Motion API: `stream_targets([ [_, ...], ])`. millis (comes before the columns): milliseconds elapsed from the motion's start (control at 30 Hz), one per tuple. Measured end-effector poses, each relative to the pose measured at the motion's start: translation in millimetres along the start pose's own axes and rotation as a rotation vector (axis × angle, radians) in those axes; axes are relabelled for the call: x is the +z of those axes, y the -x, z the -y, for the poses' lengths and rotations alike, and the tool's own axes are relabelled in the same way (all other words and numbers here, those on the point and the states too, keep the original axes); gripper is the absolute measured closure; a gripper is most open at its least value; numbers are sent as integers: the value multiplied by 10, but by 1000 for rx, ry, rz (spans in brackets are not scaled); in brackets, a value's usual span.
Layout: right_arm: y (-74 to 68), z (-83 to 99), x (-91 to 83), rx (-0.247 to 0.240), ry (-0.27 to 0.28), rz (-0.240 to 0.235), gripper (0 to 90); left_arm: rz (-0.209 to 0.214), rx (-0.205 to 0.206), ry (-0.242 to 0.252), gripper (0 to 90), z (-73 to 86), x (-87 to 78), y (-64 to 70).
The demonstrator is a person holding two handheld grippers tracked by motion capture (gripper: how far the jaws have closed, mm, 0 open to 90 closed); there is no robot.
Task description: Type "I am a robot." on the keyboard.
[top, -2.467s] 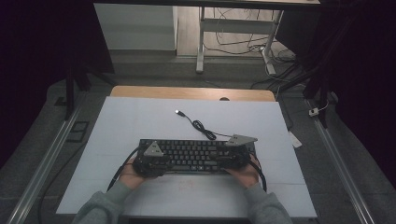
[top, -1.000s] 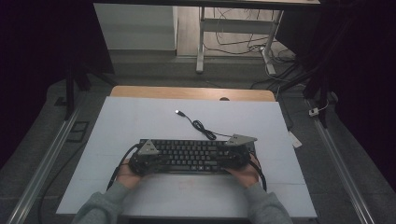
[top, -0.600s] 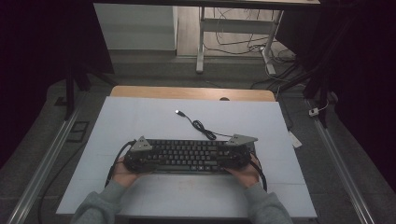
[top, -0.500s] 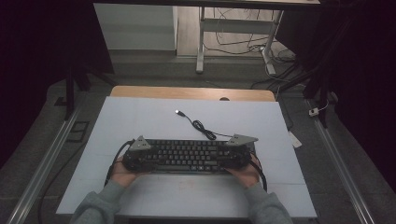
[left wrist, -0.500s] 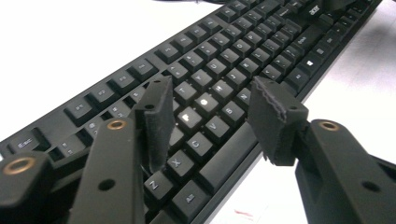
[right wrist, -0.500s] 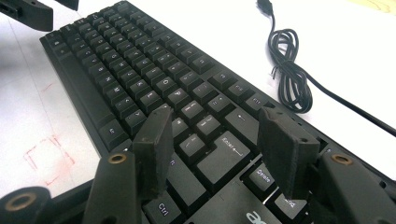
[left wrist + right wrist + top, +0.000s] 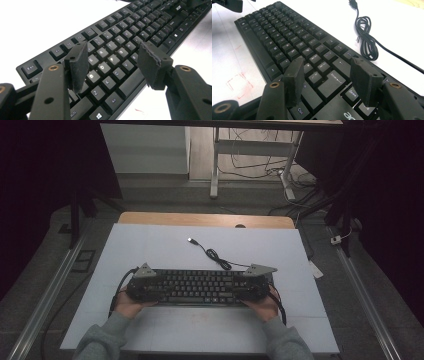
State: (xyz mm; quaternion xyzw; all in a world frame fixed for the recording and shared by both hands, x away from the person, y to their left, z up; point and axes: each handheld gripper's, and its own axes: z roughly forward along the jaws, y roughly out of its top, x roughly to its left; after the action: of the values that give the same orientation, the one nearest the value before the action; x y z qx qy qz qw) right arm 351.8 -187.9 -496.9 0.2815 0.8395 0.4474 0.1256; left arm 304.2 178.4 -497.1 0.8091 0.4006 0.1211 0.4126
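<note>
A black keyboard (image 7: 200,287) lies flat on the white table near the front edge. Its black cable (image 7: 215,255) coils behind it and ends in a USB plug (image 7: 191,240). My left gripper (image 7: 142,285) sits at the keyboard's left end, and my right gripper (image 7: 252,285) at its right end. In the left gripper view the left gripper (image 7: 113,62) stands open just above the keyboard's (image 7: 140,25) letter keys. In the right gripper view the right gripper (image 7: 328,75) is open over the keyboard's (image 7: 287,32) Enter key area, with the cable (image 7: 367,37) beyond. Neither holds anything.
The white tabletop (image 7: 165,240) has bare room behind and beside the keyboard, and a wooden strip (image 7: 200,219) runs along its far edge. Faint red marks (image 7: 239,82) show on the table in front of the keyboard. Desk legs (image 7: 215,165) and loose floor cables lie beyond.
My left gripper has slid leftward along the keyboard to its left end. The right gripper and the keyboard have stayed put.
</note>
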Motion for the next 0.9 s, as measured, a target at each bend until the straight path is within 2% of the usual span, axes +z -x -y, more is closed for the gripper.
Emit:
stream_targets([
  [533, -4, 0, 9, -3, -10, 5, 456, -19, -16, 4, 426, 6, -1, -67],
  [833, -5, 3, 17, -5, -16, 2, 455, -57, -56, -22, 434, 50, 26, -184],
  [900, -6, 4, 19, -5, -17, 2, 454, -65, -65, -32, 458, 66, 30, -216],
])
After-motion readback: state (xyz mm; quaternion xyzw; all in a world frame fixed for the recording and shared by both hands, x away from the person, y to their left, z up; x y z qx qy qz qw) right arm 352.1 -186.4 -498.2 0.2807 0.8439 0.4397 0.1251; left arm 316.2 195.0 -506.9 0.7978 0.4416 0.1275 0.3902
